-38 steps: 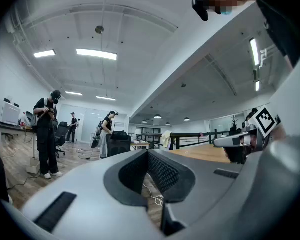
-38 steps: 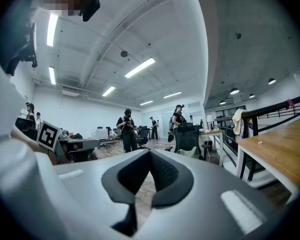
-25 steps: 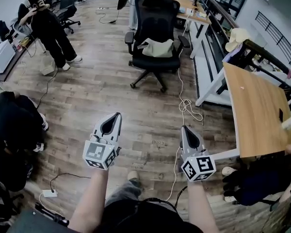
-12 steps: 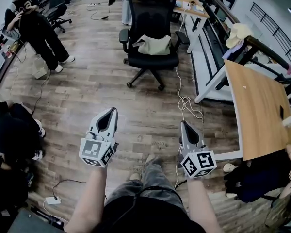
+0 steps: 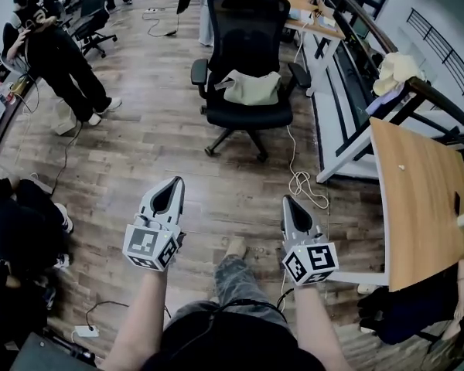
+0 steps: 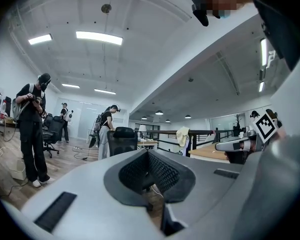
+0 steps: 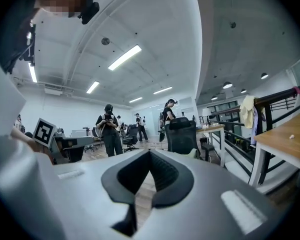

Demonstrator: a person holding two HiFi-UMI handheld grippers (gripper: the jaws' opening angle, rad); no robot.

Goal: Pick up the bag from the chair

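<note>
A beige bag [image 5: 251, 88] lies on the seat of a black office chair [image 5: 247, 29] at the top middle of the head view. Both grippers are held level over the wood floor, well short of the chair and pointing towards it. The left gripper [image 5: 177, 182] is shut with nothing in it, and so is the right gripper [image 5: 287, 200]. In the left gripper view the chair [image 6: 122, 139] stands far beyond the closed left gripper [image 6: 147, 152]. The right gripper view shows the chair [image 7: 182, 134] and a corner of the bag [image 7: 194, 153] past the closed right gripper [image 7: 150, 153].
A wooden table [image 5: 421, 199] stands to the right, with a white desk frame [image 5: 348, 141] and a railing draped with cloth [image 5: 397, 68] behind it. Cables [image 5: 301, 182] trail over the floor right of the chair. One person [image 5: 58, 52] stands at far left, another crouches [image 5: 15, 226] nearer.
The person has stepped forward: the chair and bag look nearer and larger. Both grippers have travelled forward with the body, side by side, still shut.
</note>
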